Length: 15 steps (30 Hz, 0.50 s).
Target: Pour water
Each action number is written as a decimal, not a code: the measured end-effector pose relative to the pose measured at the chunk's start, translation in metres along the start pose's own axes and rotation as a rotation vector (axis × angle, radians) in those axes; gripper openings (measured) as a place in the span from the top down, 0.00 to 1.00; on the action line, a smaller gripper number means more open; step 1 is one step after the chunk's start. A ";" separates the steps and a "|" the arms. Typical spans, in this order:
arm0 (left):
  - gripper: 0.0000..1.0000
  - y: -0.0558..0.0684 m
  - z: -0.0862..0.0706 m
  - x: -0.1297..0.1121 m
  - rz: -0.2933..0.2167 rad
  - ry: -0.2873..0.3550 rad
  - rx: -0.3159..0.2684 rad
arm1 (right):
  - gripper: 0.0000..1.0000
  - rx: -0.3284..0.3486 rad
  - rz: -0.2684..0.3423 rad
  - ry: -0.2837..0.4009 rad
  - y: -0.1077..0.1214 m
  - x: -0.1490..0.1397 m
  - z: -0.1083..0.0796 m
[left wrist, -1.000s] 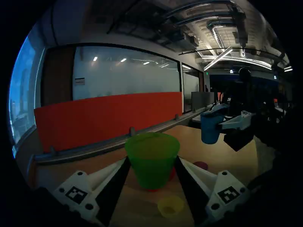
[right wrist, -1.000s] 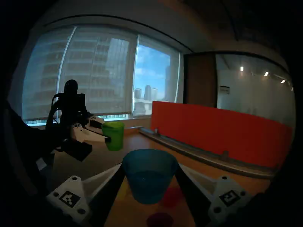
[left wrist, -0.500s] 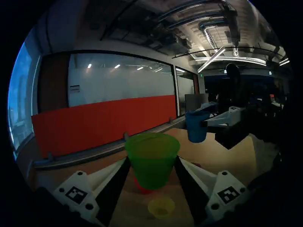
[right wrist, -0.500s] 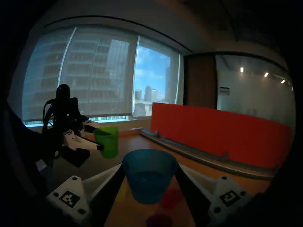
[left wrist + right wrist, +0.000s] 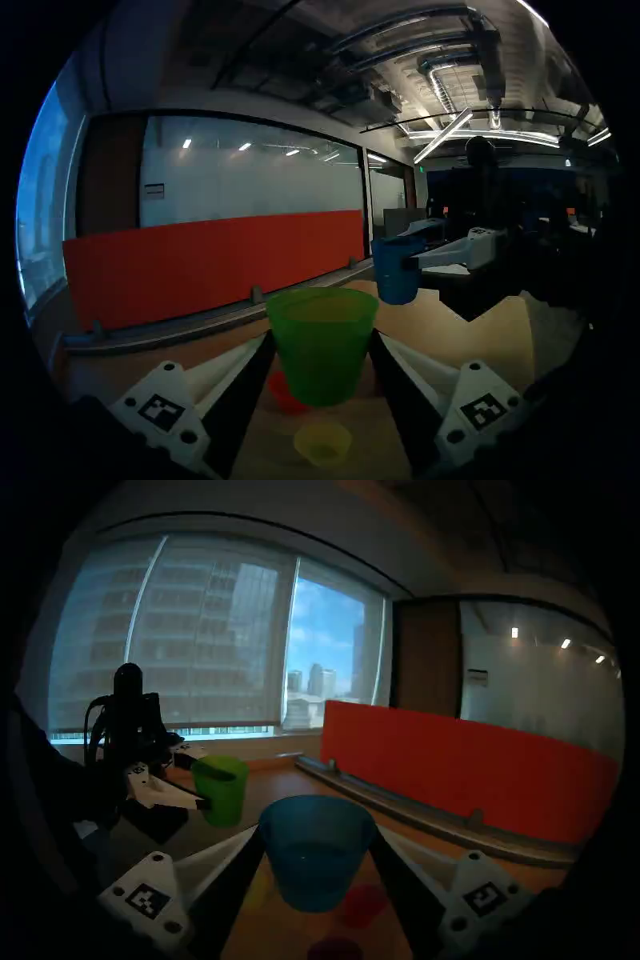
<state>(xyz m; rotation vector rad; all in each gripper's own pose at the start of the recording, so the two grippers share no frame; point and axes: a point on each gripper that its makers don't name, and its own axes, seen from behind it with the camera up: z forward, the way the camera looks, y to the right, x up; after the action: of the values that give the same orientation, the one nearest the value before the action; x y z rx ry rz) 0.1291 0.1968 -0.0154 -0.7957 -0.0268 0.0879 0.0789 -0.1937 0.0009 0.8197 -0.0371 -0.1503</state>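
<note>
Pre-pour approach, as I read it: my left gripper [image 5: 322, 380] pinches the translucent green plastic cup [image 5: 320, 336], held upright above the wooden tabletop [image 5: 488, 328]; my right gripper [image 5: 318, 864] clamps the translucent blue plastic cup [image 5: 316, 844], also upright (a faint line of water seems to show inside it). The two cups hang near each other but apart; the next move calls for bringing the blue rim over the green mouth, then tilting slowly, lest anything spill past.

Office: glass partition wall [image 5: 248, 180], orange desk divider [image 5: 216, 256], high-rise window [image 5: 216, 640], exposed ducts [image 5: 448, 76]
</note>
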 end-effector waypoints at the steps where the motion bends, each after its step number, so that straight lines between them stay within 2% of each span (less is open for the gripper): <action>1: 0.17 0.001 0.000 0.000 -0.002 0.003 -0.002 | 0.08 0.000 -0.003 0.001 0.000 0.001 0.000; 15: 0.18 0.026 -0.001 0.001 -0.001 0.015 -0.041 | 0.09 -0.003 -0.066 0.021 -0.001 0.018 -0.001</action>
<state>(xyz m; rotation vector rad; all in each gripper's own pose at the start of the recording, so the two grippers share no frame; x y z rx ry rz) 0.1284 0.2141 -0.0348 -0.8375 -0.0148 0.0801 0.0972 -0.1962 -0.0005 0.8194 0.0102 -0.2039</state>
